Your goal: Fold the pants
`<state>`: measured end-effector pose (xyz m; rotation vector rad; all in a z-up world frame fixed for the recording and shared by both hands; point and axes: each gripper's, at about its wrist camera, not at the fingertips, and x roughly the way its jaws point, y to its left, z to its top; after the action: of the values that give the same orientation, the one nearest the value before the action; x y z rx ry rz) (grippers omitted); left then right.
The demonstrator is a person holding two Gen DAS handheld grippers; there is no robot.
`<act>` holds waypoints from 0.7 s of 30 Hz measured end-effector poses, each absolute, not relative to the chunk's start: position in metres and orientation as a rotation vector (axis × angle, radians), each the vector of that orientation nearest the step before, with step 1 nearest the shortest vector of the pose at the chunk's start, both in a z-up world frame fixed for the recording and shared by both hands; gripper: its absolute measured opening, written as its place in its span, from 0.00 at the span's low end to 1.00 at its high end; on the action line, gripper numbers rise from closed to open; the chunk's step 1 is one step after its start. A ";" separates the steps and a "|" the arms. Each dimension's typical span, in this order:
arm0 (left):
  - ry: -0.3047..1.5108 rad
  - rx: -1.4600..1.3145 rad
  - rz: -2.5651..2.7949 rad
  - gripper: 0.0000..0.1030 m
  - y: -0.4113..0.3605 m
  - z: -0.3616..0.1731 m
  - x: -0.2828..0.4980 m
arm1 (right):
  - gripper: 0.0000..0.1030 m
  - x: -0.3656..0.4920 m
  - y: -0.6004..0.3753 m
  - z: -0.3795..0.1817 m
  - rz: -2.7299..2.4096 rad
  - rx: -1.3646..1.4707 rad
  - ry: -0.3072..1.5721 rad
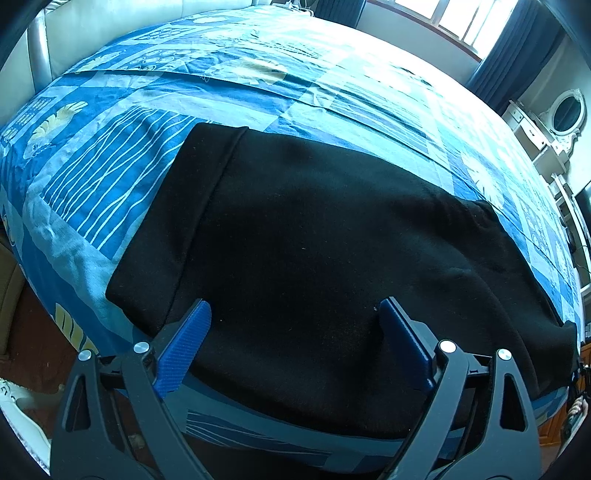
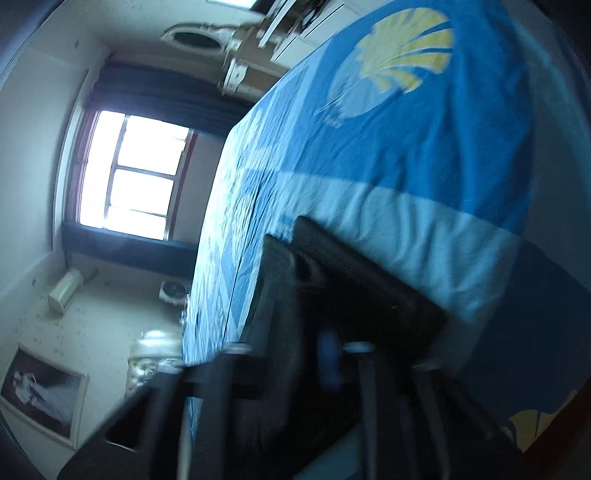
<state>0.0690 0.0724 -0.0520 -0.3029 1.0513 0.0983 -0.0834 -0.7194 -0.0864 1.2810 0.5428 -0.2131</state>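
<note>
left wrist view: one pair of black pants [image 1: 314, 240] lies spread flat on the bed [image 1: 258, 74], near the bed's front edge, its length running from left to right. the left end shows a straight edge with a folded band; the right end trails off toward the bed's right side. the left tool [image 1: 293, 314] hovers just above the near part of the pants with its two blue fingers [image 1: 184, 347] spread wide and nothing between them. the patterned blue cover is bare beyond the pants, a broad stretch reaching to the far edge, and a narrower strip lies bare to the left. past the bed stand one window [image 1: 454, 18] with dark curtains and one white dresser with an oval mirror [image 1: 567, 112] at right.

right wrist view: the frame is rolled sideways and blurred. one bed cover with a yellow shell print [image 2: 402, 62] fills the right half; its edge runs down the middle of the frame, with room beyond it. black cloth of the pants [image 2: 362, 291] sits directly before the right tool [image 2: 328, 354], reaching down into its frame. whether the fingers are closed on the cloth cannot be told through the blur. one window [image 2: 136, 173] and one framed picture [image 2: 40, 391] show at left.
</note>
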 end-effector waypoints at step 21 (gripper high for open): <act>1.042 -0.292 0.084 0.94 0.070 -0.055 0.069 | 0.23 -0.126 -0.738 -0.041 -0.521 0.984 0.577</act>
<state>0.0692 0.0695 -0.0548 -0.2916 1.0418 0.0838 -0.1258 -0.7383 -0.0413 0.9845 0.5768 -0.5212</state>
